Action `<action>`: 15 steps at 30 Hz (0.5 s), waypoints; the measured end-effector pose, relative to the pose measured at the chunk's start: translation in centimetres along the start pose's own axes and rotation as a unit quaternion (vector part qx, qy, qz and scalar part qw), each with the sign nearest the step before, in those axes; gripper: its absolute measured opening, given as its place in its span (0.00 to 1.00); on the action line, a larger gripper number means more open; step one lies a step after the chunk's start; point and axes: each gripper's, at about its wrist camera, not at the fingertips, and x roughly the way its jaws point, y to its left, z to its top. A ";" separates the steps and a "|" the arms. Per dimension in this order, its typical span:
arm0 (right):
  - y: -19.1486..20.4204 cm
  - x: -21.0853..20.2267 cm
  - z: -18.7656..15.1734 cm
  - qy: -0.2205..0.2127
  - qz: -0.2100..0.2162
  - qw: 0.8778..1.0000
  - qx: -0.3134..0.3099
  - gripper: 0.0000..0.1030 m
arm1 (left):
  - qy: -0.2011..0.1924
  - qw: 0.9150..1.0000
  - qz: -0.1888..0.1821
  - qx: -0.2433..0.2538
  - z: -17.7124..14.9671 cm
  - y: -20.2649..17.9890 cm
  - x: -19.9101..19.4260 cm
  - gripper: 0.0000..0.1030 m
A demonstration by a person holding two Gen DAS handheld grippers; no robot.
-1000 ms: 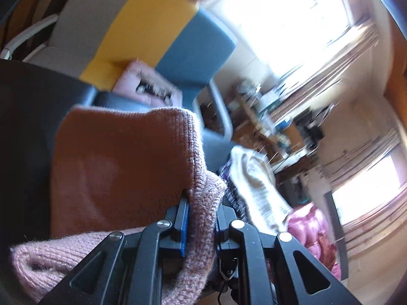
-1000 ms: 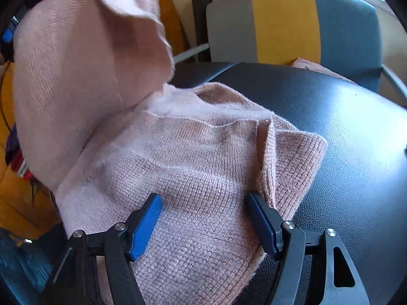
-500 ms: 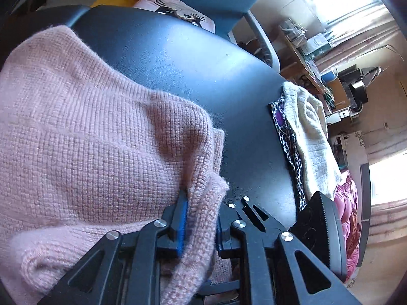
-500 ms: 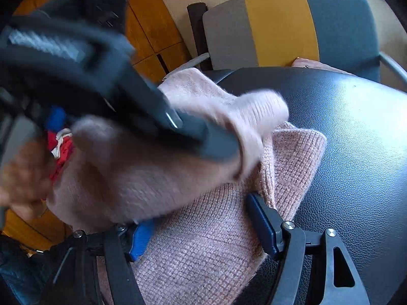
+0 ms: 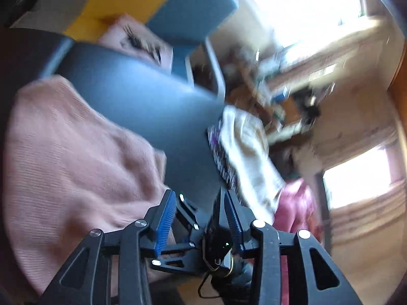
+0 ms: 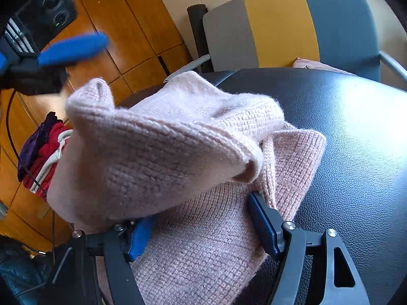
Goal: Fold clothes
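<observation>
**Jaws let go, and the fold may flop open**

Jaws on the left gripper (image 5: 197,212) stand a little apart with nothing between them. Jaws on the right gripper (image 6: 203,225) stand wide apart over the pink sweater (image 6: 193,157), with knit lying between them but not pinched.

That sweater sits on the black desk (image 6: 356,132), in the left and middle of the right view. One thick flap is doubled over on top, puffy and loose. I think it could spring back or slide, since nothing holds it. Part of the sweater seems to reach past the desk's left edge, so it might slip off toward the red clothes (image 6: 43,162) lower down.
</observation>
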 end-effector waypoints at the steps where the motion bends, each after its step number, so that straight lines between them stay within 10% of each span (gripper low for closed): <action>1: -0.1 0.0 0.1 -0.001 0.001 1.000 0.002 0.71 | -0.023 1.000 -0.001 -0.010 0.0 1.3 -1.3 0.38; 5: -0.7 0.2 0.4 -0.004 0.007 1.000 0.011 0.71 | -0.090 0.993 0.055 -0.045 -2.2 8.2 -5.4 0.34; 15: -1.8 -0.2 0.9 -0.016 0.011 0.999 0.044 0.71 | 0.015 0.997 -0.037 0.060 -10.5 7.0 1.8 0.34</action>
